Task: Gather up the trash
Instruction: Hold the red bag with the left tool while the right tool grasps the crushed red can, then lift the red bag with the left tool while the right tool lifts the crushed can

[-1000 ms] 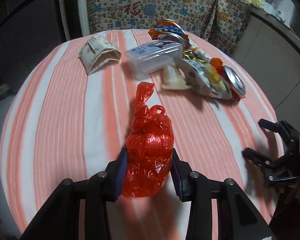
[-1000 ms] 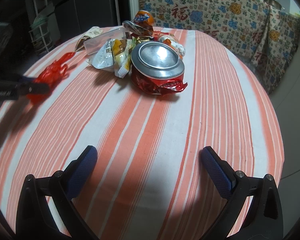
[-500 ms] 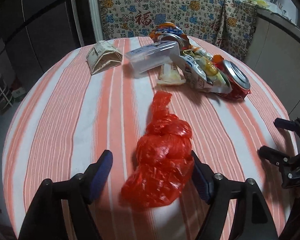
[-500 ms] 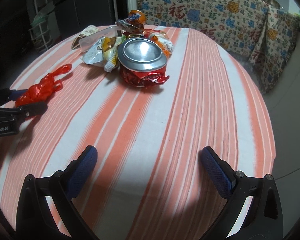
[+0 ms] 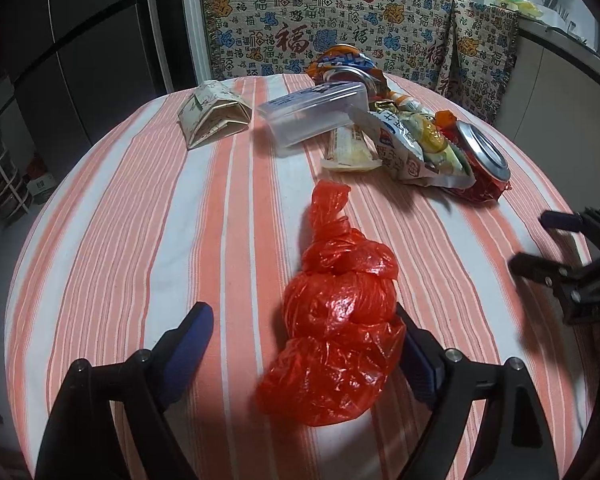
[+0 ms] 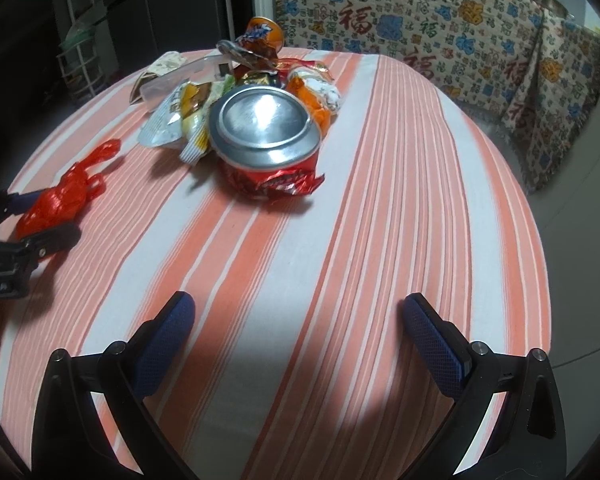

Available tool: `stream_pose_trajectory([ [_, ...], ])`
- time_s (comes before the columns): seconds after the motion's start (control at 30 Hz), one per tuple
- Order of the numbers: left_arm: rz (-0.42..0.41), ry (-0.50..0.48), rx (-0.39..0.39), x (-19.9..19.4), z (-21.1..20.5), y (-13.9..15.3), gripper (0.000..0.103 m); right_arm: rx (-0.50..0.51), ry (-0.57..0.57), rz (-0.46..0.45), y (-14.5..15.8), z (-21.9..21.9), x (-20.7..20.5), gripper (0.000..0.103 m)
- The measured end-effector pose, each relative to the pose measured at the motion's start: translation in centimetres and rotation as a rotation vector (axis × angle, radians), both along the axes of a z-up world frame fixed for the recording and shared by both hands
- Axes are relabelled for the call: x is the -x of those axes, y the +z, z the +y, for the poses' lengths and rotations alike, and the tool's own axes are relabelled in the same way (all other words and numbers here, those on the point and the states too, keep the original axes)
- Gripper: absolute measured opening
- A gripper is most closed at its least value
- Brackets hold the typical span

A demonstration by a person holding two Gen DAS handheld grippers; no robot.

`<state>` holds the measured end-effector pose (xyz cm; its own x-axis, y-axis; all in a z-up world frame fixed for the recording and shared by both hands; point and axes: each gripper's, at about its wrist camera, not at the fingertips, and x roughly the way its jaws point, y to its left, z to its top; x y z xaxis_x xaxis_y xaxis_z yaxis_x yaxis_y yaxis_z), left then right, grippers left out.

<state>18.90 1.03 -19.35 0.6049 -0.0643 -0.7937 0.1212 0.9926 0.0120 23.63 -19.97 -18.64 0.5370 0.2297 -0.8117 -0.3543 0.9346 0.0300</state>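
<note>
A knotted red plastic bag lies on the striped tablecloth between the jaws of my left gripper. Those jaws are opening; the left pad stands clear of the bag and the right pad is at its edge. The bag and the left gripper also show at the left of the right wrist view. My right gripper hangs open over bare cloth, with a crushed red can beyond it. From the left wrist view the right gripper sits at the right edge.
A trash pile sits at the table's far side: the crushed can, snack wrappers, a clear plastic box, a folded paper carton and an orange pack. A patterned cloth hangs behind. The round table's edge drops off on the right.
My left gripper's jaws have spread wide and let go of the red bag, which now rests slumped on the cloth. The right gripper shifted slightly sideways, still open.
</note>
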Motion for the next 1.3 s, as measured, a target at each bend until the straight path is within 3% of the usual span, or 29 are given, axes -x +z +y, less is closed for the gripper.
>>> stream_pose_trajectory([
  [0.17, 0.000, 0.000, 0.001, 0.0, 0.0, 0.0, 0.089, 0.008, 0.065, 0.013, 0.2, 0.9, -3.3, 0.103],
  [0.33, 0.001, -0.001, 0.002, 0.0, 0.0, 0.0, 0.089, -0.066, 0.106, -0.019, 0.5, 2.1, -5.0, 0.102],
  [0.37, 0.001, -0.001, 0.002, 0.0, 0.0, 0.0, 0.089, -0.084, 0.115, -0.012, 0.4, 2.3, -5.2, 0.098],
  [0.43, 0.001, -0.001, 0.002, 0.0, 0.0, 0.0, 0.089, -0.060, 0.126, -0.030, 0.6, 2.8, -5.0, 0.079],
  [0.5, 0.001, 0.000, 0.004, 0.0, 0.0, 0.0, 0.089, -0.069, 0.136, -0.027, 1.0, 2.8, -4.4, 0.044],
  [0.6, 0.001, -0.001, 0.004, 0.0, 0.0, 0.0, 0.089, -0.095, 0.113, 0.005, 1.1, 2.0, -3.4, 0.043],
  [0.77, 0.001, -0.001, 0.005, 0.0, 0.0, 0.0, 0.089, -0.056, 0.084, 0.031, 1.2, 1.4, 0.9, 0.040],
  [0.93, 0.002, 0.000, 0.005, 0.0, 0.0, 0.0, 0.089, -0.079, 0.167, 0.019, 1.3, 2.2, 5.3, 0.040],
  [0.97, 0.002, 0.000, 0.005, 0.0, 0.0, 0.0, 0.089, -0.094, 0.185, 0.013, 1.3, 2.3, 5.7, 0.042],
  [1.07, 0.002, 0.000, 0.005, 0.0, 0.0, 0.0, 0.089, -0.101, 0.183, -0.005, 1.1, 1.9, 6.0, 0.064],
  [1.3, 0.002, 0.000, 0.006, 0.0, 0.0, 0.0, 0.089, -0.125, 0.067, -0.054, 2.3, -0.7, 5.1, 0.075],
])
